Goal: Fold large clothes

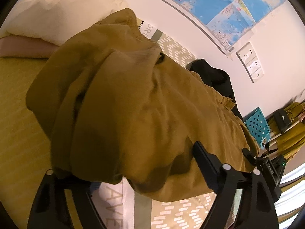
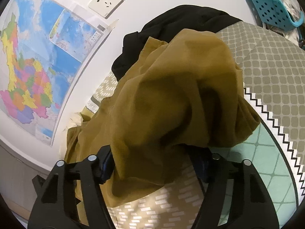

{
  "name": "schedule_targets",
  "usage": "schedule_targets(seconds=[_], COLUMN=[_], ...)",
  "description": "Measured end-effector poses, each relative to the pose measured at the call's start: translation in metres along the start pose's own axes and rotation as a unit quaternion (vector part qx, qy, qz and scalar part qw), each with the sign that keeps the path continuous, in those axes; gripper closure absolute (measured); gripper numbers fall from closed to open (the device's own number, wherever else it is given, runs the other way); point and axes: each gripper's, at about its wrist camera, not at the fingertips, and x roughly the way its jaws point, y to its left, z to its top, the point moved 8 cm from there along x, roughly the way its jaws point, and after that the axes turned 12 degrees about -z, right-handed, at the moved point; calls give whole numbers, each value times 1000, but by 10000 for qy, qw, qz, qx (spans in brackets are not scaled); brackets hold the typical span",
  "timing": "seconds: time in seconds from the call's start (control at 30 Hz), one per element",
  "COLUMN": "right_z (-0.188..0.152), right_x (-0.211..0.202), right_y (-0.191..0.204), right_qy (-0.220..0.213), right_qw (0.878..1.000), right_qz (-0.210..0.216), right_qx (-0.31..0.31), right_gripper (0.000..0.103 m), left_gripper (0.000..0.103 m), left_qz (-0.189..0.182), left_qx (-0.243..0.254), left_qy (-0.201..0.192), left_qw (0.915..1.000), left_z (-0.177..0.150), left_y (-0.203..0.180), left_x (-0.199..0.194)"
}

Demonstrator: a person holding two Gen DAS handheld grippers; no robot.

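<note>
A large mustard-yellow garment (image 1: 133,99) lies heaped and crumpled on the bed. In the left wrist view it drapes over my left gripper (image 1: 125,158). The jaws stand wide; the left fingertip is buried under the cloth, and the right finger (image 1: 204,160) lies against the fabric. In the right wrist view the same garment (image 2: 171,99) bulges between the fingers of my right gripper (image 2: 154,152), and both pads touch the bunched cloth. The right gripper's body (image 1: 270,168) shows beside the heap in the left wrist view.
A black garment (image 2: 171,22) lies behind the yellow one, against the wall. The patterned bedcover (image 2: 270,72) spreads out to the right, and a white pillow (image 1: 57,9) lies at the far left. The wall carries a map (image 2: 34,66) and sockets (image 1: 249,61). A teal crate (image 1: 257,127) stands beyond the bed.
</note>
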Motion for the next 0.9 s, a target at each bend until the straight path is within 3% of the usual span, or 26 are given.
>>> schedule_targets(seconds=[0.17, 0.23, 0.27, 0.33, 0.43, 0.47, 0.5, 0.53, 0.6, 0.7, 0.73, 0.8, 0.9], right_z=[1, 2, 3, 7, 5, 5, 5, 5, 7, 6, 6, 7, 12], right_x=[-1, 1, 2, 4, 9, 9, 10, 11, 10, 7, 7, 9, 12], right_y=[0, -2, -2, 0, 7, 10, 9, 9, 9, 14, 13, 10, 7], right_qy=[30, 117, 162, 193, 102, 79, 42, 61, 109, 181, 198, 343, 465], right_qw=[9999, 9989, 9975, 9962, 9984, 9989, 9995, 9995, 9989, 9978, 9976, 9958, 9899], right_qz=[168, 396, 575, 697, 514, 451, 310, 303, 454, 638, 658, 831, 1179], right_qx=[2, 227, 386, 485, 210, 112, 28, -5, -24, -77, -58, 194, 638], right_gripper=[42, 31, 21, 18, 18, 22, 34, 39, 62, 68, 67, 55, 35], left_gripper=[33, 33, 32, 24, 23, 23, 25, 37, 52, 59, 59, 57, 44], left_qz=[2, -37, -94, -260, -342, -340, -311, -245, -158, -253, -245, -229, -534], left_qx=[-37, -54, -59, -83, -241, -235, -243, -233, -226, -247, -224, -230, -573], left_qy=[27, 64, 96, 174, 116, 125, 137, 127, 162, 112, 109, 149, 223], left_qw=[10000, 10000, 9999, 9995, 9991, 9991, 9991, 9993, 9995, 9993, 9994, 9994, 9967], left_z=[1, 2, 2, 3, 5, 5, 6, 6, 7, 10, 11, 11, 13], left_y=[3, 4, 4, 3, 3, 3, 4, 5, 8, 7, 6, 8, 14], left_x=[-2, -2, -1, 1, 1, 2, 2, 2, 1, -4, -5, -3, 2])
